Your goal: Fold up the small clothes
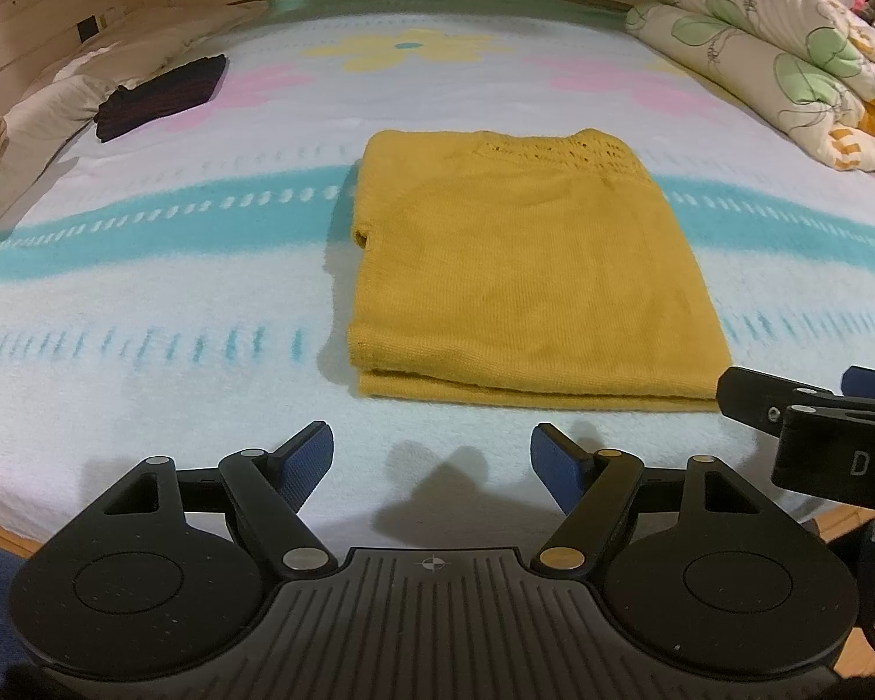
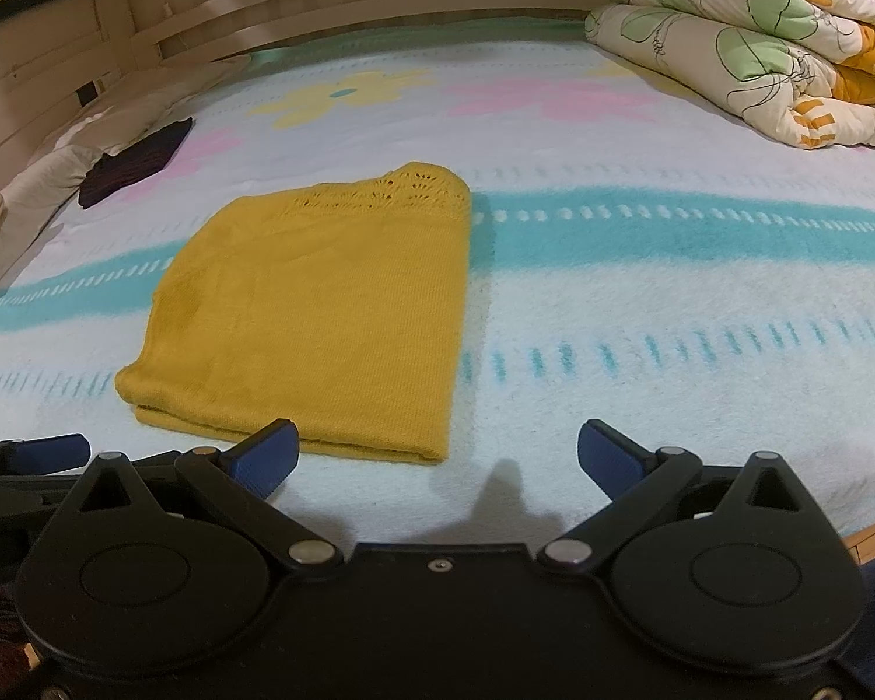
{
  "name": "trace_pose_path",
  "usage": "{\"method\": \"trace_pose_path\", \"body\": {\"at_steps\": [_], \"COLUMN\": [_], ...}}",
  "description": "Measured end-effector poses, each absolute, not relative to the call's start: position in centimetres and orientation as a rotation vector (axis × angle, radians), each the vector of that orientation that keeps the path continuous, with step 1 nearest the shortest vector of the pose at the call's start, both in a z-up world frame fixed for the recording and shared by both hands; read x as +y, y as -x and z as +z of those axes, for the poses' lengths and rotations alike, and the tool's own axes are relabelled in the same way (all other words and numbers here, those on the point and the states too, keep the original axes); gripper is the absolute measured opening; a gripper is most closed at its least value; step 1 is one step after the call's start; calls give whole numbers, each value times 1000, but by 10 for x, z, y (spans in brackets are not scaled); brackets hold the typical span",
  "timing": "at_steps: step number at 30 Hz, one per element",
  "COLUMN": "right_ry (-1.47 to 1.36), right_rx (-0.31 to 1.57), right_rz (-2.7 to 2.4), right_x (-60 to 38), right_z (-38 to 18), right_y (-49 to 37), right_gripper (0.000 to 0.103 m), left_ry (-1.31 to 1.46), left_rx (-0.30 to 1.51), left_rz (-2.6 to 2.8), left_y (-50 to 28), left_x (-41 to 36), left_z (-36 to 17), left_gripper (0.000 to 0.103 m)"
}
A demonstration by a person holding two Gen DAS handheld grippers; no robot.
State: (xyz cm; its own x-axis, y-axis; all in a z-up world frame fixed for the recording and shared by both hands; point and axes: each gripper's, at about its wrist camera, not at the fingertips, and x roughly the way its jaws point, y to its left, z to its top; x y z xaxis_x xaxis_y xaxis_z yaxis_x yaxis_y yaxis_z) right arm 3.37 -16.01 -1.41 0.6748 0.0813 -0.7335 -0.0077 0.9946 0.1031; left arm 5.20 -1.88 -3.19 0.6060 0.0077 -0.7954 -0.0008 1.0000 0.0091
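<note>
Item: mustard-yellow knitted garment (image 1: pixel 525 268), folded to a rectangle, laid mid-bed on a pale flower-printed blanket (image 1: pixel 204 303); long axis near to far, lace-patterned end far, doubled hem near. Left gripper (image 1: pixel 431 466) and right gripper (image 2: pixel 437 461) are held wide apart and empty, short of the near edge. Step judged: between folds; next, the hem would be pinched and carried far.

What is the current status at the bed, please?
Left tool and right tool open, empty. Mustard-yellow knitted top folded flat on the blanket, untouched. Nothing in the way.
</note>
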Motion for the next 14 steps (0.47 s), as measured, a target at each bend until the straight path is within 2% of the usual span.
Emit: {"method": "trace_pose_path", "body": {"at_steps": [14], "right_ry": [-108], "right_rx": [847], "right_rz": [48], "right_x": [-157], "right_z": [-17], "right_y": [-36], "right_gripper": [101], "left_ry": [19], "left_rx": [936], "left_rz": [5], "left_y": [-56], "left_x": [-21], "left_z": [-35], "left_gripper": [74]}}
